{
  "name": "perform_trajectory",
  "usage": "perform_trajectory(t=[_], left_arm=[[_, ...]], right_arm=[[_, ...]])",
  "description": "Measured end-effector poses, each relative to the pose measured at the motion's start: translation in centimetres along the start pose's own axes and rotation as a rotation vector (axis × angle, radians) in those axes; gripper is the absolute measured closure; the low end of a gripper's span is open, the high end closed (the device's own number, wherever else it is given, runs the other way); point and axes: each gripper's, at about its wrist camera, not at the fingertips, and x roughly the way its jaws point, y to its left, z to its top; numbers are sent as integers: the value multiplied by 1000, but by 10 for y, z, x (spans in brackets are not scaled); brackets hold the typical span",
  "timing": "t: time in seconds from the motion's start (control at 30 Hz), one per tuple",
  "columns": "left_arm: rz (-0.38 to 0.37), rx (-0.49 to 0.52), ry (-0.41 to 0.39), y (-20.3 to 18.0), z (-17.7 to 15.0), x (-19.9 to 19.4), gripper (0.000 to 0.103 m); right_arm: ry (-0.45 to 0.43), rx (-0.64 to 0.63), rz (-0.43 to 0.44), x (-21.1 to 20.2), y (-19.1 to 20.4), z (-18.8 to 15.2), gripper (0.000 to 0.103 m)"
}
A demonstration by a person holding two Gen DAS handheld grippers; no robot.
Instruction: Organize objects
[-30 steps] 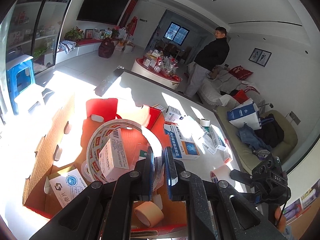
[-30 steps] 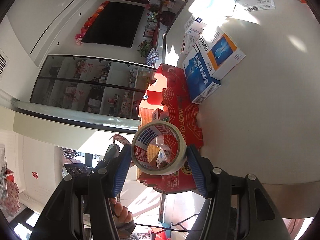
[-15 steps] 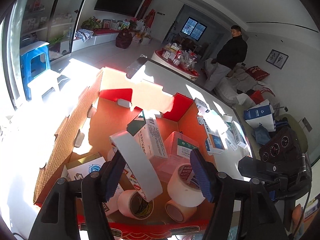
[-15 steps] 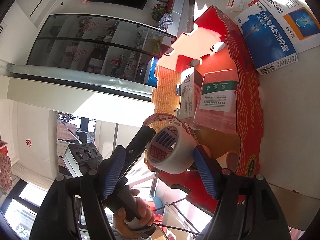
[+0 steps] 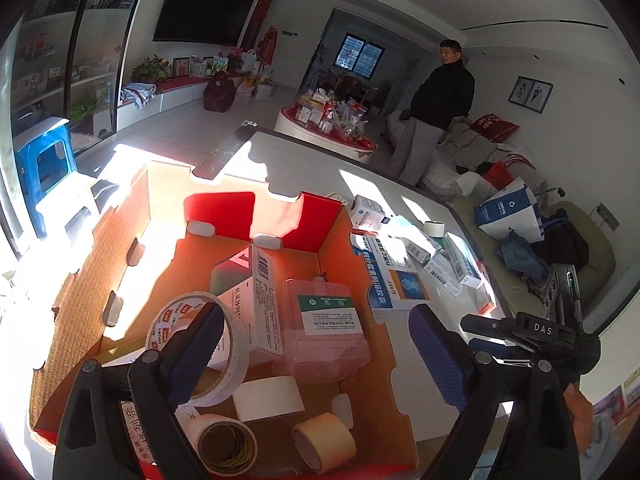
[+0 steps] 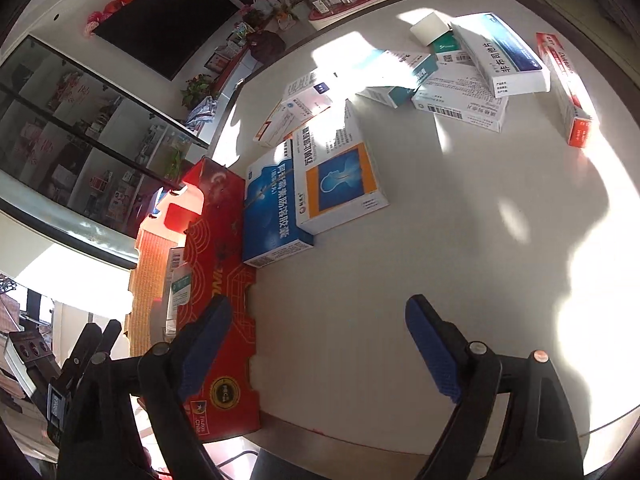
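A red cardboard box (image 5: pixel 132 248) stands open on the white table (image 6: pixel 460 240); its red outer wall (image 6: pixel 224 296) shows in the right wrist view. Inside lie a large printed tape ring (image 5: pixel 224 344), several smaller tape rolls (image 5: pixel 324 440), a white medicine box (image 5: pixel 256 304) and a clear pink case (image 5: pixel 324 332). My left gripper (image 5: pixel 316 356) is open and empty above the box. My right gripper (image 6: pixel 316 344) is open and empty over the table beside the box. Medicine boxes (image 6: pixel 340 176) lie on the table.
More medicine boxes (image 6: pixel 500 52) and a red tube carton (image 6: pixel 564 88) lie further out on the table. A man (image 5: pixel 436 108) stands by a sofa behind the table. A blue stool (image 5: pixel 44 168) stands left of the box.
The left gripper let go of the large tape ring, which now lies in the box. The right gripper released its tape roll and swung from over the box to above the table.
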Motion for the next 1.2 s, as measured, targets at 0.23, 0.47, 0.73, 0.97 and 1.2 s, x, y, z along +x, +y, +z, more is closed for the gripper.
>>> perform_trajectory(t=[0.23,0.47,0.73,0.97,1.2], left_arm=[[-56,66,61,-49,-5,30,7],[-81,119,108,-68,-6,44,7],[-88,166,151,-69,-15,48,7],[-110,117,150,-57,-11,50,7],[-92,115,140,-56,-9,42,7]], right_arm=[[8,-46,-78,30,-17,28,15],[11,-169,-133,78,23,67,15],[12,-278,-236,110,49,81,13],[35,-312,-260,111,50,81,8],[99,-314,-265,115,52,83,8]])
